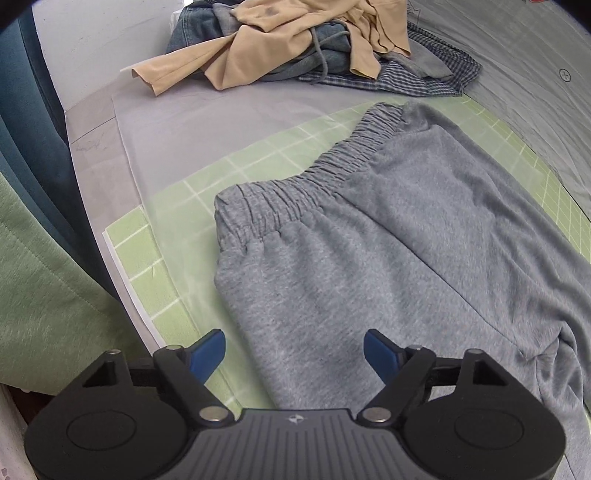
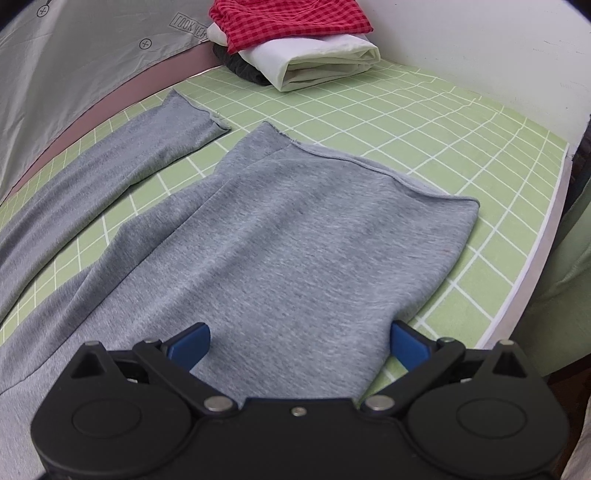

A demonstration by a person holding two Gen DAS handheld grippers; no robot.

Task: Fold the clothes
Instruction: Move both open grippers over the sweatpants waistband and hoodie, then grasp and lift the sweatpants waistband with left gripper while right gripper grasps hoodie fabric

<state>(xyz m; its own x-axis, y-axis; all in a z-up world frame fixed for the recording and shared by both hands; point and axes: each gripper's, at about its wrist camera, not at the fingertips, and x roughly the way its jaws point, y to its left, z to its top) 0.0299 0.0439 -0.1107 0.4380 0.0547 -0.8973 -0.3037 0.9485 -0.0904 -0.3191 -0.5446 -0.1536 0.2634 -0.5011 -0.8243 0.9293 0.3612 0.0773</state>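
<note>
The left hand-held gripper (image 1: pixel 294 347) fills the bottom of its view, nearest the camera, its 2 blue-tipped fingers (image 1: pixel 208 350) spread wide apart and holding nothing. It hovers low over the upper part of a pair of grey sweatpants (image 1: pixel 388 258), pointing toward the gathered elastic waistband (image 1: pixel 314 184). The right hand-held gripper (image 2: pixel 299 343) is posed the same way, its blue fingers (image 2: pixel 408 345) wide apart and gripping nothing, low over 1 trouser leg (image 2: pixel 295 240), pointing toward that leg's hem.

The sweatpants lie spread flat on a green mat with a white grid (image 2: pixel 424 122), which covers the counter (image 1: pixel 92 155).

Only the left view shows the waistband end. Beyond it lies a loose heap of unfolded clothes: a tan garment (image 1: pixel 258 40) on top, denim (image 1: pixel 192 33), a grey drawstring piece (image 1: pixel 328 48) and a blue checked fabric (image 1: pixel 424 74). A translucent sheet (image 1: pixel 166 129) overlaps the near corner of the mat, and green cloth (image 1: pixel 40 277) hangs at the left edge.

Only the right view shows both legs. The second leg (image 2: pixel 129 158) lies apart from the first, with green mat between them. Past the hems sits a folded stack: red checked cloth (image 2: pixel 291 22) on white cloth (image 2: pixel 321 62), over something dark (image 2: pixel 243 70). A grey printed sheet (image 2: pixel 92 55) rises at the far left.
</note>
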